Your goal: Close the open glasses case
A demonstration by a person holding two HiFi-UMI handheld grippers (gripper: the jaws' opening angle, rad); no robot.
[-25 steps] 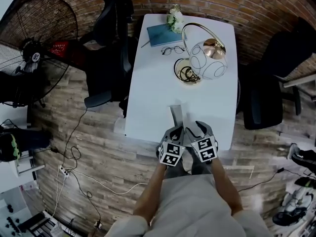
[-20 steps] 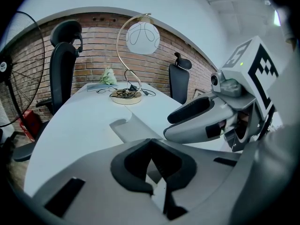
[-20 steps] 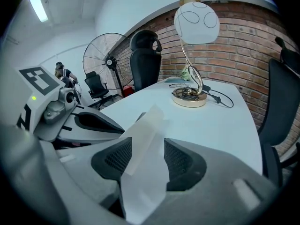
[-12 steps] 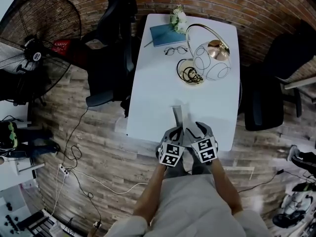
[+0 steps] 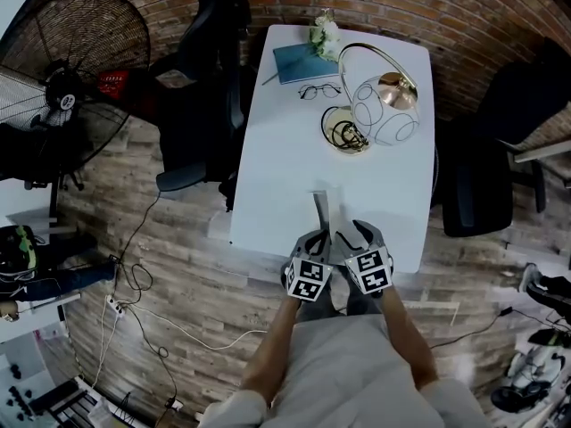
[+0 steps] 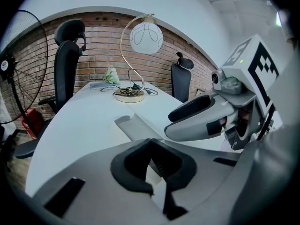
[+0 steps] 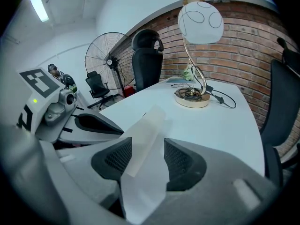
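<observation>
– Where was the glasses case?
– Lying open at the 6 o'clock edge of the white worktop, with the lamp well apart towards 1 o'clock.
– And the grippers?
– Both were at its near end. The right gripper had its jaws apart, with the case's pale flap standing between them. The left gripper had its jaws drawn together at the tips, right at the case. I couldn't tell whether they pinched it.
</observation>
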